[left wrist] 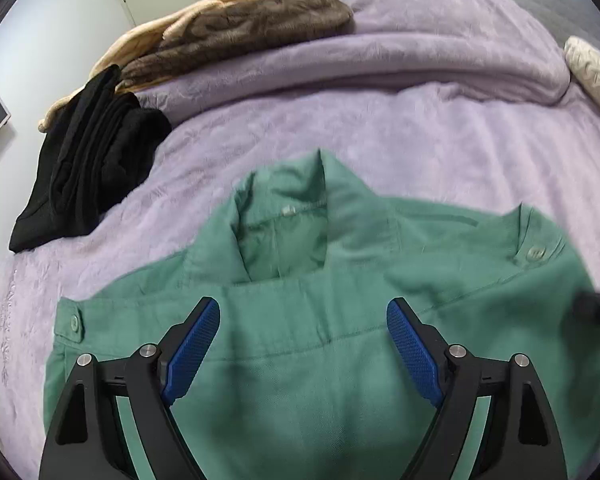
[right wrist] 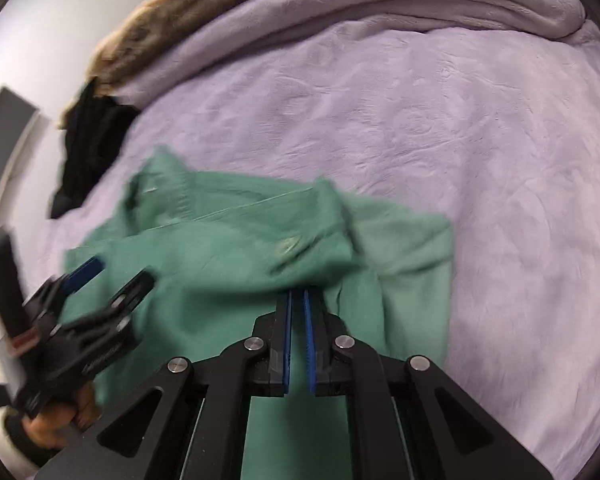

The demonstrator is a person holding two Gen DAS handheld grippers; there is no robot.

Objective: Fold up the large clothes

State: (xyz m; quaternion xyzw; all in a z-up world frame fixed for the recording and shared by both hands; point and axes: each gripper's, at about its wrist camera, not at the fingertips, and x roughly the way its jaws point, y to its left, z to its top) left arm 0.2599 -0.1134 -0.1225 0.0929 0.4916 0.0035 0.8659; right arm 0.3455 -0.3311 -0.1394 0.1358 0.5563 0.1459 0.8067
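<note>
While the left hand-held gripper (left wrist: 303, 308) hovers released, the right hand-held gripper (right wrist: 297, 293), clenched on a fold, is nearer the green shirt (left wrist: 340, 360) lying crosswise by the bed's (left wrist: 440, 152) near edge.

Counting one green shirt (left wrist: 320, 360) lying on one lilac blanket (left wrist: 420, 140). Showing three buttons on it (one at the collar, one on each cuff). Sitting at the far edge: one black garment (left wrist: 88, 172), one brown fur throw (left wrist: 236, 28). Adding one pale cushion (left wrist: 596, 72), one wall screen (right wrist: 8, 152), two grippers, one hand (right wrist: 56, 420).
</note>
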